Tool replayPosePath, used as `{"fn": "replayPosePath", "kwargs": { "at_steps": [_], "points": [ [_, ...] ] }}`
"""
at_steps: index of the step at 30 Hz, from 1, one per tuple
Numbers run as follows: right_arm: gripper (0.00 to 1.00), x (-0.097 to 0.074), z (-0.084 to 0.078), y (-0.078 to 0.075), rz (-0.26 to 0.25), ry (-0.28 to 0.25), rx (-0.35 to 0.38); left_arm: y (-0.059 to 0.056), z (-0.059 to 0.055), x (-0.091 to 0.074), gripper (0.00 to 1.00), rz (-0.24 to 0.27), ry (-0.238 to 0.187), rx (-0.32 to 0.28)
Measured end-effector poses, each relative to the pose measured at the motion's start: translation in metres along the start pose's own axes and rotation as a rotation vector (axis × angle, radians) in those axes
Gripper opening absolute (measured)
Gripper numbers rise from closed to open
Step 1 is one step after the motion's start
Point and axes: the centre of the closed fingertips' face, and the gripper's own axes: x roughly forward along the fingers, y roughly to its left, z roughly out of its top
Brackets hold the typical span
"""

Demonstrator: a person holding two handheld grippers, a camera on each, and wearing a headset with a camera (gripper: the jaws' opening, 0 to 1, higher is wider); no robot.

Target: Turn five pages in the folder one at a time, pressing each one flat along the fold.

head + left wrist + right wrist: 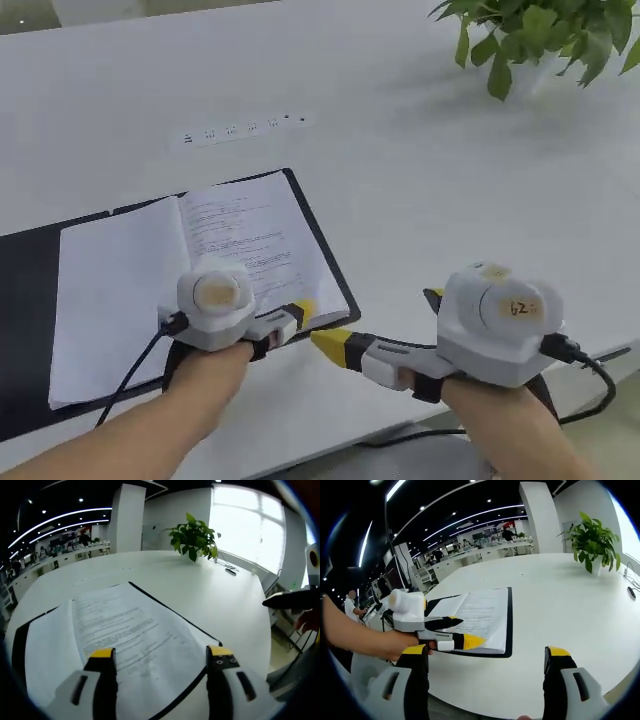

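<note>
A black folder (25,300) lies open on the white table, with a blank left page (110,290) and a printed right page (250,235). My left gripper (298,318) hovers over the folder's lower right corner, jaws open and pointing right. In the left gripper view the printed page (135,630) lies between its open jaws (161,652). My right gripper (381,320) is off the folder to the right, pointing left toward it, open and holding nothing. In the right gripper view, its jaws (486,651) frame bare table, with the folder (509,625) and left gripper (464,630) ahead.
A potted green plant (530,35) stands at the far right of the table. A flush socket strip (245,128) sits in the tabletop beyond the folder. The table's front edge (330,435) runs just under both hands. Cables trail from both grippers.
</note>
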Motion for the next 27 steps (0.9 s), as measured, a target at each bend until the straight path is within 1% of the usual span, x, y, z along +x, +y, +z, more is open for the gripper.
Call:
{"fn": "replayPosePath", "kwargs": {
  "at_steps": [1, 4, 5, 6, 7, 8, 9, 13, 15, 16, 23, 26, 27],
  "points": [
    [0.96, 0.0, 0.0, 0.0, 0.001, 0.002, -0.001, -0.003, 0.001, 0.003, 0.72, 0.002, -0.006, -0.003],
    [0.96, 0.001, -0.001, -0.001, 0.0, 0.007, -0.002, -0.009, 0.0, 0.009, 0.71, 0.003, -0.003, -0.009],
    [0.96, 0.001, -0.001, -0.001, 0.002, 0.005, -0.001, -0.011, -0.003, 0.011, 0.69, 0.008, 0.002, 0.006],
    [0.95, 0.001, -0.001, -0.001, 0.001, 0.006, 0.001, -0.01, -0.007, 0.012, 0.67, 0.02, 0.014, 0.025],
    [0.95, 0.002, -0.002, -0.002, 0.001, 0.009, 0.002, -0.005, -0.01, 0.013, 0.65, 0.051, 0.022, 0.096],
    [0.95, 0.002, -0.002, -0.002, 0.003, 0.009, 0.003, -0.005, -0.01, 0.013, 0.64, 0.056, 0.019, 0.113],
    [0.95, 0.003, -0.002, -0.002, 0.004, 0.011, 0.004, -0.008, -0.011, 0.013, 0.64, 0.05, 0.012, 0.087],
    [0.95, 0.004, -0.003, -0.002, 0.006, 0.013, 0.004, -0.008, -0.011, 0.014, 0.61, 0.049, 0.006, 0.113],
    [0.95, 0.004, -0.004, -0.002, 0.009, 0.016, 0.003, -0.011, -0.01, 0.015, 0.58, 0.027, -0.003, 0.129],
    [0.95, 0.005, -0.004, -0.003, 0.009, 0.017, 0.001, -0.013, -0.01, 0.015, 0.54, 0.016, -0.006, 0.134],
    [0.95, 0.006, -0.005, -0.003, 0.012, 0.023, -0.004, -0.012, -0.011, 0.015, 0.51, 0.009, -0.024, 0.133],
    [0.95, 0.007, -0.004, -0.003, 0.015, 0.023, -0.004, -0.015, -0.01, 0.016, 0.41, -0.011, -0.029, 0.149],
    [0.95, 0.007, -0.004, -0.003, 0.015, 0.023, -0.007, -0.013, -0.01, 0.016, 0.41, -0.005, -0.031, 0.146]
  ]
}}
